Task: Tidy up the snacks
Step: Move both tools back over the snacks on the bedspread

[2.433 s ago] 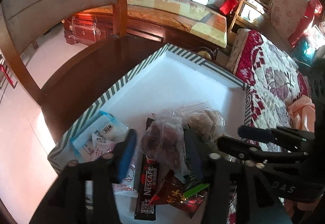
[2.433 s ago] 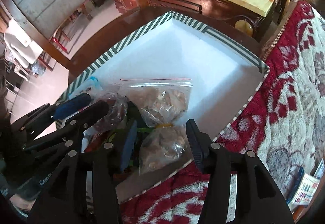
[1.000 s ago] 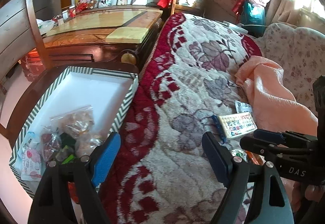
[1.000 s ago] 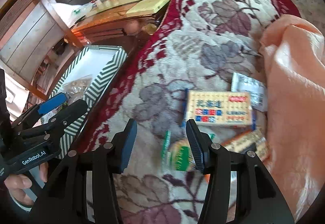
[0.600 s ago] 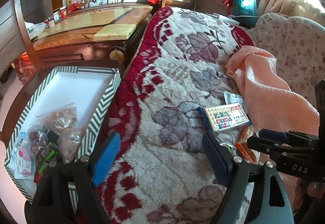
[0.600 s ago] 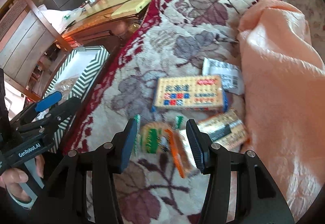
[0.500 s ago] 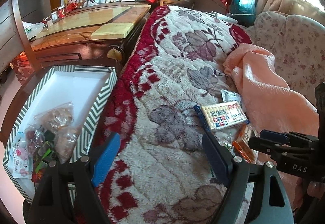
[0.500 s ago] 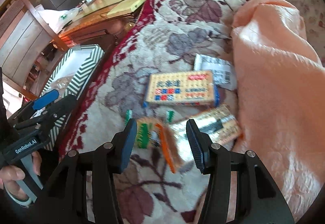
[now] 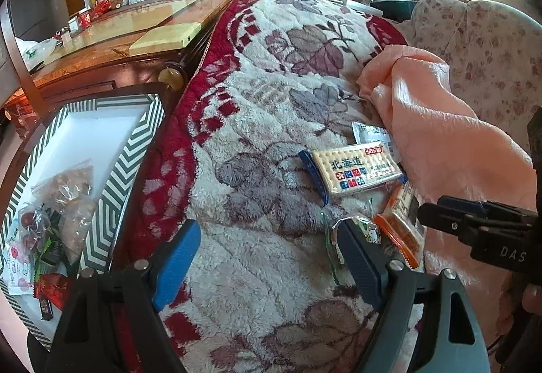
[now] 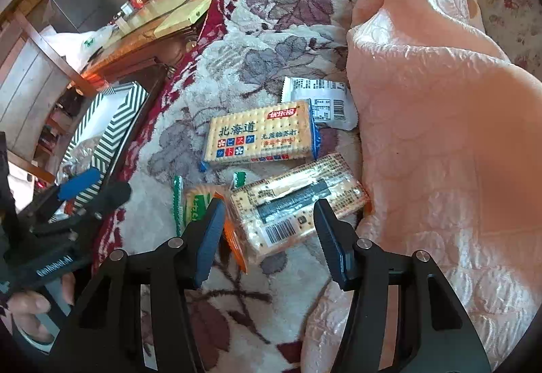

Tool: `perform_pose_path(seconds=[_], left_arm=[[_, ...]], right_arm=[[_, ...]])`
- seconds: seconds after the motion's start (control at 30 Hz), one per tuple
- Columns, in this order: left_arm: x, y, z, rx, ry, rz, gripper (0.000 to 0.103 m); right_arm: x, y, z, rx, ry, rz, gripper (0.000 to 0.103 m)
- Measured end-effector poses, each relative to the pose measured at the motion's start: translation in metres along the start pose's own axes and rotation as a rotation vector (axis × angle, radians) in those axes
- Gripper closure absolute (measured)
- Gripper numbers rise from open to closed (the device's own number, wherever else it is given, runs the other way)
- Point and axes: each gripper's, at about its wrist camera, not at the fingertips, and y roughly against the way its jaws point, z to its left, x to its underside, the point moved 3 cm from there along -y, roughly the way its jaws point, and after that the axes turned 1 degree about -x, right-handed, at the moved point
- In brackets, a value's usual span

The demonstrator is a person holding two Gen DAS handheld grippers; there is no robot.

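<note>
At the far left of the left wrist view, a striped box (image 9: 111, 170) with a white inside sits on a dark wooden tabletop (image 9: 20, 149). Bagged snacks (image 9: 57, 200) are piled in its lower corner, and a red packet (image 9: 50, 288) lies at the bottom edge among them. Right of the box spreads a red and cream flowered blanket (image 9: 271, 102). The left tool (image 9: 267, 261) hangs over this blanket at the bottom middle of the frame, its blue pads wide apart with only blanket between them.

Further right, in the middle right of the frame, a cracker pack (image 9: 355, 171) with blue ends lies flat on the blanket. A white packet (image 9: 367, 132) pokes out just above it, against a peach quilt (image 9: 440, 136) that fills the right side.

In the right wrist view the same striped box (image 10: 111, 132) shows at the left edge, with the left tool (image 10: 81, 187) below it, held by a hand (image 10: 30, 308). In the centre, below the cracker pack (image 10: 261, 136), a small green packet (image 10: 193, 203) lies left of an orange-edged biscuit pack (image 10: 298, 203) with its barcode up. The right tool (image 10: 267, 237) hovers over that biscuit pack. Its jaws have just been opening, and they straddle the pack's near end without the pads pressing on it.
</note>
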Motion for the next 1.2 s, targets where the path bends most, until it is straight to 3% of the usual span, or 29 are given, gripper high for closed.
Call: perform_pose_path(seconds=[0.27,0.5,0.6,0.7,0.83,0.93,1.2], left_arm=[[0.003,-0.005,0.008,-0.01,0.017,0.016,0.019],[0.005,-0.007,0.012,-0.016,0.02,0.023,0.019],[0.005,-0.01,0.014,-0.018,0.025,0.031,0.019],[0.005,-0.014,0.013,-0.006,0.033,0.04,0.019],[0.008,-0.017,0.001,0.018,0.014,0.051,0.019],[0.01,-0.016,-0.011,0.035,-0.016,0.052,0.019],[0.021,-0.027,-0.04,0.09,-0.036,0.109,0.019]], right_arm=[[-0.016,-0.023,0.01,0.047,0.049,0.033,0.049],[-0.026,-0.059,0.017,0.193,0.156,0.101,0.048],[-0.019,-0.054,0.015,0.204,0.187,0.117,0.045],[0.001,-0.048,0.006,0.236,0.201,0.199,0.036],[0.028,-0.038,-0.012,0.226,0.176,0.245,0.036],[0.032,-0.026,-0.023,0.18,0.105,0.22,0.036],[0.022,0.006,-0.027,0.157,0.057,0.106,0.036]])
